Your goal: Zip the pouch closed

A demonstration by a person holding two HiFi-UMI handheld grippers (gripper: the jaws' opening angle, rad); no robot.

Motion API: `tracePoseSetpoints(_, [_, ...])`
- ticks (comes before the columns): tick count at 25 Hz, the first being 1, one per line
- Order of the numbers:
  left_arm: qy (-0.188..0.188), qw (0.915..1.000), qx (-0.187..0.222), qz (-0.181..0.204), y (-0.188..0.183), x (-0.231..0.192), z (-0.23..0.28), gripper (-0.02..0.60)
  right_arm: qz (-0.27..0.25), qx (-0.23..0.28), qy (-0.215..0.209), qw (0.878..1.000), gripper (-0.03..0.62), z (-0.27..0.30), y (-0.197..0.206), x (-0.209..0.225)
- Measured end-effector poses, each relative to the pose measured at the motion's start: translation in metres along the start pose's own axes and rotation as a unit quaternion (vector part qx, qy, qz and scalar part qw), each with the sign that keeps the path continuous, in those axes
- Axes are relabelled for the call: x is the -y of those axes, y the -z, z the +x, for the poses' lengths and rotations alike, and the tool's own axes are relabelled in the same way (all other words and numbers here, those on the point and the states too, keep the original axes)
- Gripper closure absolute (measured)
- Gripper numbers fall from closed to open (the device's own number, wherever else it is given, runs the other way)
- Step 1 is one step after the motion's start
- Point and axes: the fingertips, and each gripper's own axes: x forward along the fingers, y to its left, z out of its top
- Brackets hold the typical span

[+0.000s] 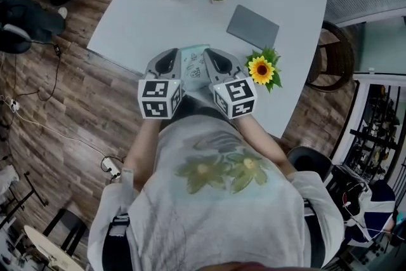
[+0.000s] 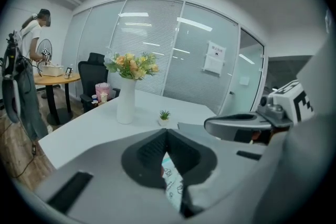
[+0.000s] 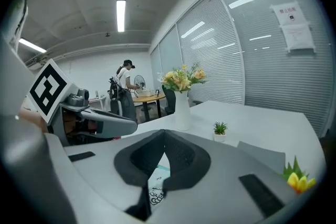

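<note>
Both grippers sit side by side just above the middle of the head view, pointing up the frame and slightly downward. The left gripper point(image 1: 170, 55) and the right gripper point(image 1: 213, 55) lean toward each other a little, their marker cubes point(image 1: 160, 97) nearest the body. Bare forearms point(image 1: 143, 139) run down from them toward the lower frame, elbows bent and spread apart. In each gripper view the jaws are pressed together at the tips, pinching an edge of the pouch point(image 1: 193, 64) held between the two.
</note>
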Motion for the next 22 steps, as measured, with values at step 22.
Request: tracePoseSetpoints(22, [0.019, 0.9994, 0.03, -0.005, -0.031, 0.058, -0.035, 0.578, 0.021, 0.004, -0.02, 1.0, 0.577, -0.053, -0.028, -0.015])
